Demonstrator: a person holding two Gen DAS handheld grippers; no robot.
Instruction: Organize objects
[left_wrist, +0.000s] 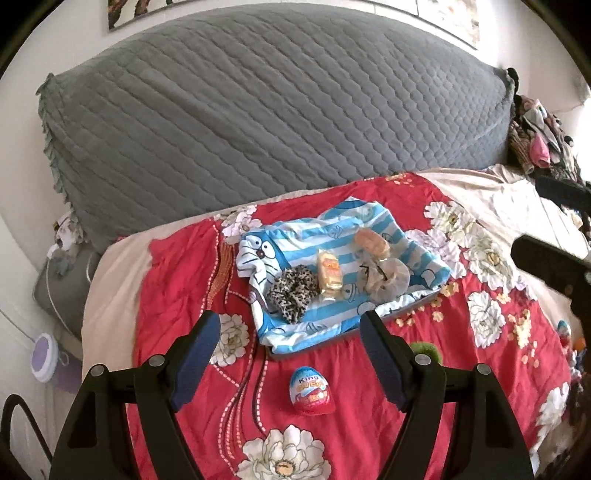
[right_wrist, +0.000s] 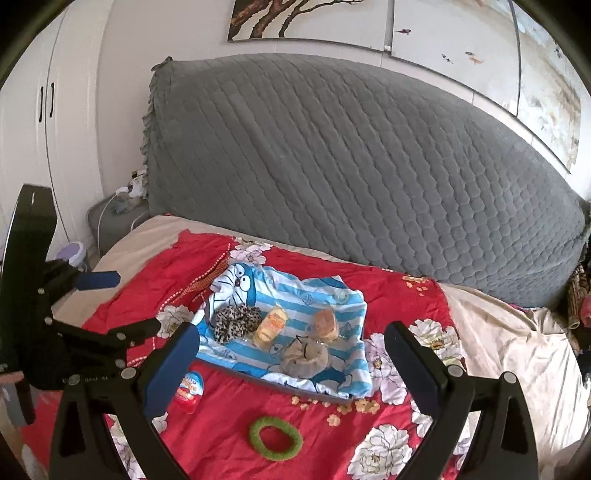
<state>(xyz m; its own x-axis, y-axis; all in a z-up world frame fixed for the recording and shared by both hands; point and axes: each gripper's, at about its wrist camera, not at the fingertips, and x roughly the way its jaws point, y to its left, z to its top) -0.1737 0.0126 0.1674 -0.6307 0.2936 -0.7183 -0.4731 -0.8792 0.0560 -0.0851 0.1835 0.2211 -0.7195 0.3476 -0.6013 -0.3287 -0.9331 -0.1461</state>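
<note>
A tray (left_wrist: 413, 308) lined with a blue striped cartoon cloth (left_wrist: 295, 229) lies on the red floral bedspread. In it are a leopard scrunchie (left_wrist: 293, 291), a yellow wrapped snack (left_wrist: 330, 277), a wrapped bun (left_wrist: 371, 240) and a beige scrunchie (left_wrist: 388, 278). A Kinder egg (left_wrist: 312, 390) lies in front of the tray, below my open, empty left gripper (left_wrist: 290, 328). A green hair ring (right_wrist: 276, 438) lies on the bedspread below my open, empty right gripper (right_wrist: 293, 341). The egg (right_wrist: 190, 386), the tray (right_wrist: 258, 378) and the left gripper (right_wrist: 125, 301) also show in the right wrist view.
A large grey quilted headboard cushion (left_wrist: 277, 110) stands behind the bed. Clothes (left_wrist: 543, 136) are piled at the far right. A purple and white jar (left_wrist: 46, 356) sits left of the bed. White wardrobe doors (right_wrist: 44, 129) stand at left.
</note>
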